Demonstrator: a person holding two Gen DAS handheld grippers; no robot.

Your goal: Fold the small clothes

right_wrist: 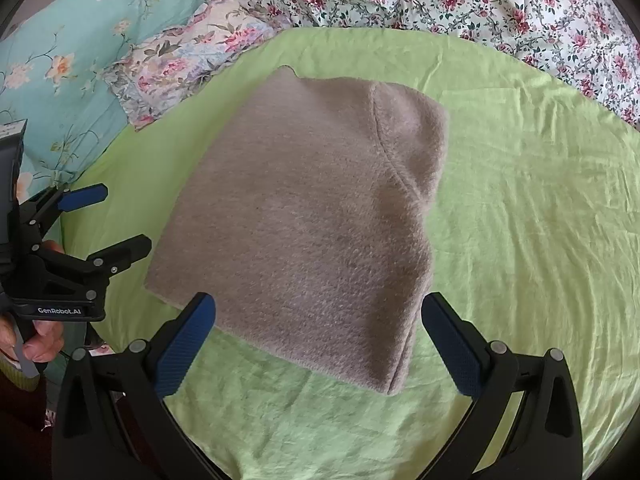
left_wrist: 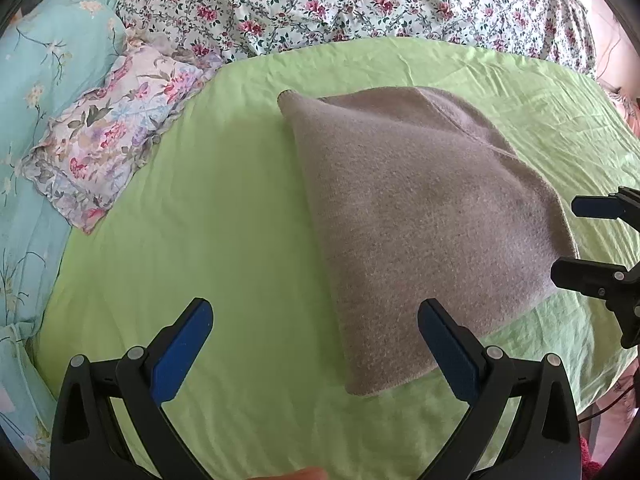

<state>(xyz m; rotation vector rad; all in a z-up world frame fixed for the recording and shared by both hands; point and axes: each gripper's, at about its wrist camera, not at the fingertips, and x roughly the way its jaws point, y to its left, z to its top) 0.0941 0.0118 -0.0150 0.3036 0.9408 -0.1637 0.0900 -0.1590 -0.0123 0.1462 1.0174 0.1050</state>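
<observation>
A grey-brown fleece garment [left_wrist: 420, 216] lies folded into a compact stack on the light green sheet [left_wrist: 224, 216]; it also shows in the right wrist view [right_wrist: 304, 216]. My left gripper [left_wrist: 316, 320] is open and empty, hovering over the garment's near left edge. My right gripper [right_wrist: 318, 316] is open and empty, above the garment's near edge. The right gripper shows at the right edge of the left wrist view [left_wrist: 576, 236], open. The left gripper shows at the left of the right wrist view [right_wrist: 120, 220], open.
A floral pillow [left_wrist: 112, 144] and a teal flowered cover [left_wrist: 44, 64] lie at the left. A white quilt with red flowers [left_wrist: 360, 4] is bunched along the far side. The green sheet [right_wrist: 528, 216] extends right of the garment.
</observation>
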